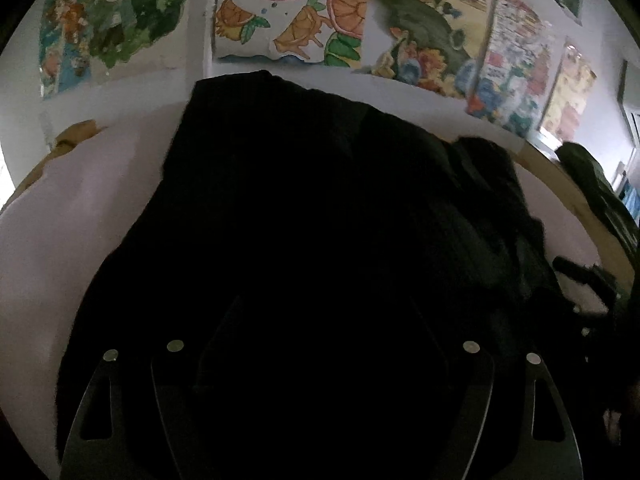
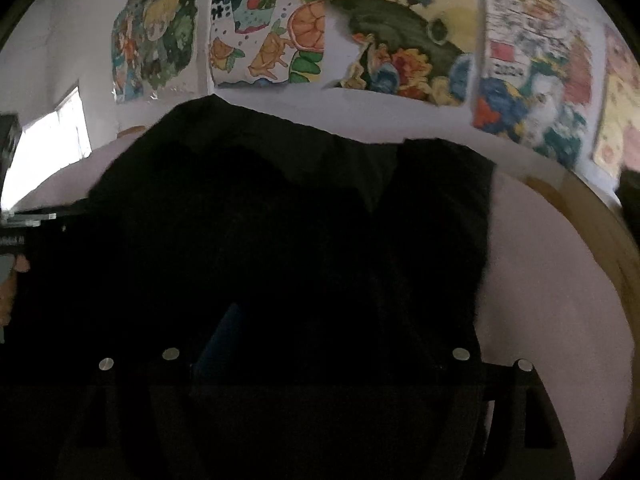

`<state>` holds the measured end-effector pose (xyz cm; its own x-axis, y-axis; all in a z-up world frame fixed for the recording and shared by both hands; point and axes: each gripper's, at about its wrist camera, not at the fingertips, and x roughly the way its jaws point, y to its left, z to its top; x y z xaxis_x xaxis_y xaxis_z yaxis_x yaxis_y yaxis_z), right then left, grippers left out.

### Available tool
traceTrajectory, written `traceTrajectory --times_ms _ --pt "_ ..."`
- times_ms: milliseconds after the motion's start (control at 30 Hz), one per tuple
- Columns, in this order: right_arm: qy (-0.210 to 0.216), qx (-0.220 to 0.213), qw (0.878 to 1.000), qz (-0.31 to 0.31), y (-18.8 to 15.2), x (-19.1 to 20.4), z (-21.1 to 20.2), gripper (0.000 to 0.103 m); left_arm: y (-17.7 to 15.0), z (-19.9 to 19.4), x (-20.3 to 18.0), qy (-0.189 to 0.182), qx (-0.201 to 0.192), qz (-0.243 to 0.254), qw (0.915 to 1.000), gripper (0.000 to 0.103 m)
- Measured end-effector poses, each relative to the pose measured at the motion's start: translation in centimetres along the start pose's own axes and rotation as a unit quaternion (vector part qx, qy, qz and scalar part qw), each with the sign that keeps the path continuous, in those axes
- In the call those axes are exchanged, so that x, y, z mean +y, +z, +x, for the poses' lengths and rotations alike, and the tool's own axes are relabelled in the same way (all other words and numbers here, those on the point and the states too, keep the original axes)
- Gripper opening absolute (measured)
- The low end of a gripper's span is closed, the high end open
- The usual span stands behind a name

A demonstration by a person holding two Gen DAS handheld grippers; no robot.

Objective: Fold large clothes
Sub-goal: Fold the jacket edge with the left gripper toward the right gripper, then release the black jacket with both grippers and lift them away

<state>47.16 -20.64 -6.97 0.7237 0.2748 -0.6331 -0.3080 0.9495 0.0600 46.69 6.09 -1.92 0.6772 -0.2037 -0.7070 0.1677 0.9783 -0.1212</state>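
Black cloth fills most of your left wrist view: the dark garment (image 1: 320, 208) lies spread on the pale surface (image 1: 80, 208), reaching from the near edge up toward the far edge by the wall. Its right part is bunched into folds near the surface's right edge, where a wooden rim (image 1: 560, 184) shows. Your left claw (image 1: 320, 360) sits low over the near part of the garment. Its fingers seem to stand apart, with black cloth between them, but everything there is so dark that you cannot tell whether they pinch anything. Colourful paintings (image 1: 288, 12) hang on the wall beyond the far edge. At the right edge of this view another dark device (image 1: 588, 280) is visible, too dim to make out clearly.

From your right wrist view, the same garment (image 2: 280, 208) covers the middle and left of the pale surface (image 2: 552, 280), with bare surface to its right as far as the wooden rim (image 2: 612, 232). A squarish flap of it lies toward the far right. Your right claw (image 2: 316, 360) is over the garment's near part; a bluish inner face shows on one finger (image 2: 220, 332), yet the darkness hides whether the claw grips cloth. At the left edge your left hand (image 2: 12, 280) holds the other tool. The paintings (image 2: 272, 32) line the wall here too.
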Motion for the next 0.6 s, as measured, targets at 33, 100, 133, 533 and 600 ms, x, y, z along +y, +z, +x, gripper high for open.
traceTrajectory --times_ms 33,100,133,533,600 --pt "-0.003 -0.001 1.000 0.000 -0.3 0.3 -1.7 0.078 -0.4 -1.2 -0.2 0.002 0.001 0.003 1.0000 0.077" --pt "-0.007 -0.009 1.000 -0.004 -0.7 1.2 -5.0 0.078 -1.6 -4.9 -0.7 0.008 -0.003 0.005 1.0000 0.077" --pt "-0.012 -0.011 1.000 -0.010 -0.8 1.9 -7.4 0.078 -2.1 -6.7 -0.9 0.013 -0.005 0.007 0.9999 0.077" --pt "0.019 -0.026 0.999 -0.013 -0.4 9.0 -29.5 0.103 -6.1 -29.6 -7.0 0.050 -0.076 0.067 0.9936 0.102" --pt "0.019 -0.040 0.999 -0.019 -0.8 9.8 -31.5 0.103 -6.7 -31.7 -7.9 0.063 -0.094 0.076 0.9907 0.102"
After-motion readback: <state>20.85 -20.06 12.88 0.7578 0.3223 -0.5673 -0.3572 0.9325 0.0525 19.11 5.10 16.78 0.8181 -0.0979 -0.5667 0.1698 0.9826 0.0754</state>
